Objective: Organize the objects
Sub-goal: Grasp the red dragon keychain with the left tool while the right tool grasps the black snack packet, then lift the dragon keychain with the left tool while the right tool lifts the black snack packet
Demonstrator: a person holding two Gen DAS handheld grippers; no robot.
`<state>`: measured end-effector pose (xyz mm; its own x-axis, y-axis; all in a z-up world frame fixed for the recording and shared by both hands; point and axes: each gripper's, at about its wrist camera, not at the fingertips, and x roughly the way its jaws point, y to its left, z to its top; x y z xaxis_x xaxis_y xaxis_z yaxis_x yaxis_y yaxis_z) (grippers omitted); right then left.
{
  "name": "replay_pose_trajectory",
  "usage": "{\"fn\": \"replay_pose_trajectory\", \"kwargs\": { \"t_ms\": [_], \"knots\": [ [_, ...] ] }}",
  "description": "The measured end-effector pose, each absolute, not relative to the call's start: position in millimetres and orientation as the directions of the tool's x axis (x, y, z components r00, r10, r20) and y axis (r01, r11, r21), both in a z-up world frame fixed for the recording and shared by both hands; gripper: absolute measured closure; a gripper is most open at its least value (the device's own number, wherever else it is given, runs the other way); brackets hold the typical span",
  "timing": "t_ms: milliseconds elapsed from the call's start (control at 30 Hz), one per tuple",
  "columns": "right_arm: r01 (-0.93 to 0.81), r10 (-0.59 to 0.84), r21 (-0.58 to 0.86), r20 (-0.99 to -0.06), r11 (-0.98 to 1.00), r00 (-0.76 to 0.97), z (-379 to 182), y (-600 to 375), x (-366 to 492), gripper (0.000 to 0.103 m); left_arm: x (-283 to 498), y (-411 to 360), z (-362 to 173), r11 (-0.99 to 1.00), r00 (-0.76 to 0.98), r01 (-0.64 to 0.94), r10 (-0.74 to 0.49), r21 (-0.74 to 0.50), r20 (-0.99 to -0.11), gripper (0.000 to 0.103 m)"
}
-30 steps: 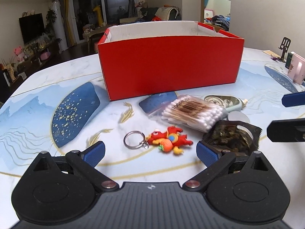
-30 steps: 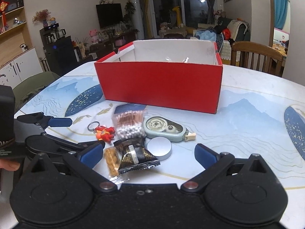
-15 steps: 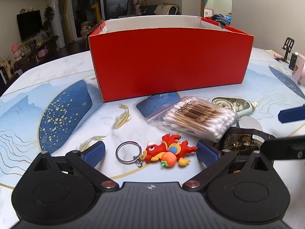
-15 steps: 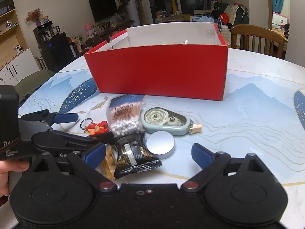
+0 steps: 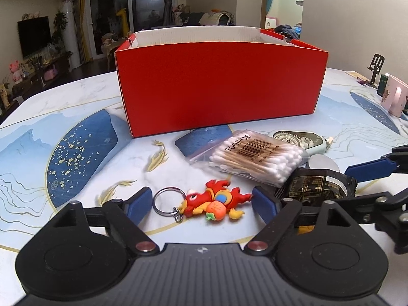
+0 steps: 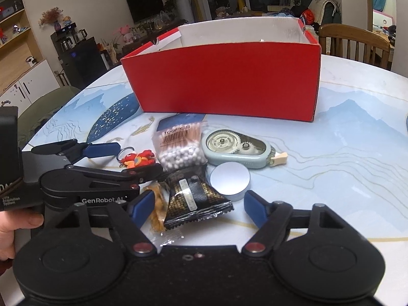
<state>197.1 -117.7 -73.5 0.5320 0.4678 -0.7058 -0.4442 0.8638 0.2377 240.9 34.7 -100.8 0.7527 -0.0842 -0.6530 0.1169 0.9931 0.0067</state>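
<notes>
Left wrist view: the left gripper [image 5: 201, 202] is straddling a red rubber dragon keychain with a steel ring [image 5: 204, 202] that is lying flat on the marble-patterned round table [image 5: 76, 107].
Left tongs: the jaws have just been closing; the keychain is sitting between them, but the blue pads are standing apart from it, not yet pressing.
Keychain axis: running left to right across the gap, ring end by the left pad, dragon tail by the right pad, so the jaws are meeting it end to end rather than across its narrow waist.
Right wrist view: the right gripper [image 6: 199, 207] is straddling a black foil snack sachet [image 6: 195, 199] with a clear packet of orange-brown snacks [image 6: 156, 211] just beside it.
Right tongs: these jaws have also just been closing; the left pad is reaching the clear packet, the right pad is standing clear of the sachet, so nothing is clamped.
Nearer hand: the left one is nearer the keychain, the right one nearer the sachet.
Other clutter: a clear bag of cotton swabs [image 6: 179, 145], a pale green correction-tape dispenser [image 6: 239, 149] and a round silver tin [image 6: 229, 179] are lying between the grippers and the box.
Destination: the open red cardboard box [image 5: 219, 84] is standing directly beyond both grippers, probably where each piece is going.
</notes>
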Motion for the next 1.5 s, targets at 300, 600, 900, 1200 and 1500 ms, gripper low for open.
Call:
{"fn": "replay_pose_trajectory", "kwargs": {
  "t_ms": [300, 600, 900, 1200, 1500],
  "knots": [
    [-0.446, 0.454, 0.214, -0.703, 0.869, 0.547, -73.0, -116.5, 191.3, 0.051, 236.5, 45.3, -95.4, 0.997, 0.760, 0.076, -0.066, -0.013, -0.646, 0.071],
    [-0.461, 0.455, 0.191, -0.679, 0.867, 0.575, -64.4, -122.7, 181.1, 0.053, 229.7, 58.5, -87.3, 0.991, 0.750, 0.091, -0.132, -0.096, -0.648, 0.075],
    [-0.467, 0.466, 0.198, -0.673, 0.862, 0.574, -62.7, -129.1, 173.6, 0.052, 207.5, 46.3, -88.8, 0.987, 0.769, 0.158, -0.103, 0.032, -0.631, 0.023],
    [-0.467, 0.466, 0.198, -0.670, 0.862, 0.578, -61.1, -131.7, 170.9, 0.052, 207.1, 45.1, -96.2, 0.986, 0.750, 0.166, -0.106, 0.031, -0.653, 0.044],
    [-0.453, 0.449, 0.183, -0.666, 0.872, 0.596, -59.6, -135.2, 167.8, 0.053, 206.9, 44.3, -94.7, 0.990, 0.749, 0.143, -0.107, 0.001, -0.653, 0.071]
  ]
}}
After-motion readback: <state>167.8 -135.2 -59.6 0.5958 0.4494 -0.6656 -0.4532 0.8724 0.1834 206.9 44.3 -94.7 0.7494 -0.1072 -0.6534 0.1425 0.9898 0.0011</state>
